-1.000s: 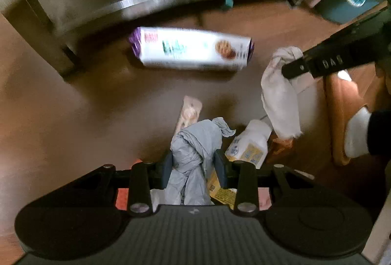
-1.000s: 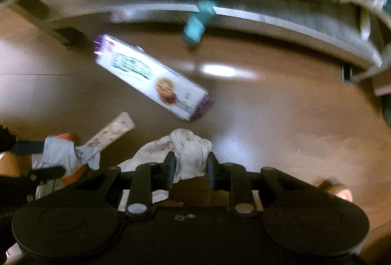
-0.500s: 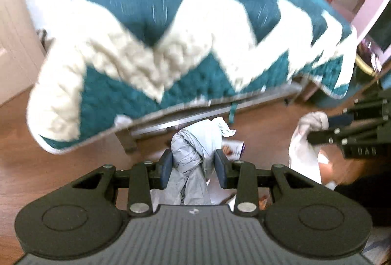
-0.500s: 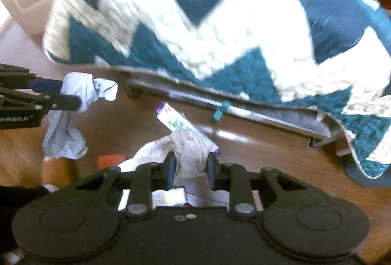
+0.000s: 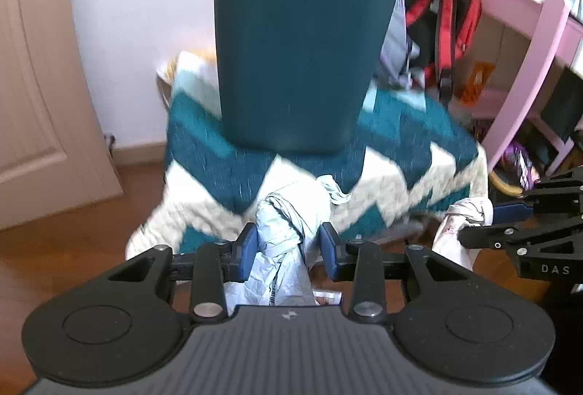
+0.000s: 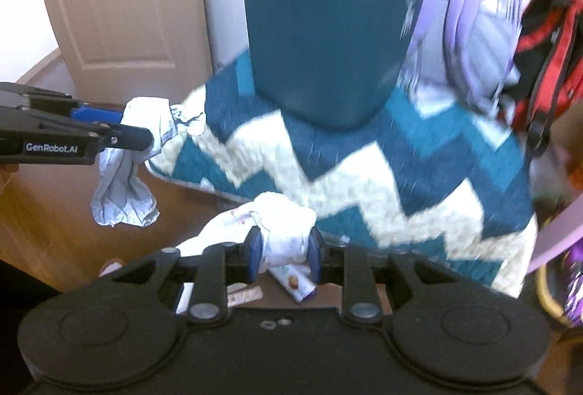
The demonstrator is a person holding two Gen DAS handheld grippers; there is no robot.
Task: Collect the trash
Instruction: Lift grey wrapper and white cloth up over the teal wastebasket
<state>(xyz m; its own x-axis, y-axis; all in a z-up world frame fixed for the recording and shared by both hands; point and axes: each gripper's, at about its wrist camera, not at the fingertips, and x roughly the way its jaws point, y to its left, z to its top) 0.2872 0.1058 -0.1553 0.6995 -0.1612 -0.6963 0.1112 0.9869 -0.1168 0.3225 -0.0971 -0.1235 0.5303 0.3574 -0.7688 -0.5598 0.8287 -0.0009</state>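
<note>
Tongs, clamping gray wrapper and seemingly stained tissue, have risen off floor.

Bin straight ahead, clutter to its right

We face the dark teal bin standing on the zigzag blanket, which blocks level passage; backpacks and the pink desk crowd its right side, while bare wooden floor beside the door lies free.

My left black matte plastic gripper and right black matte plastic gripper each show blue finger pads, silver pivot screws, round embossed discs, with white "GenRobot.AI" and "DAS" lettering on their sides.
</note>
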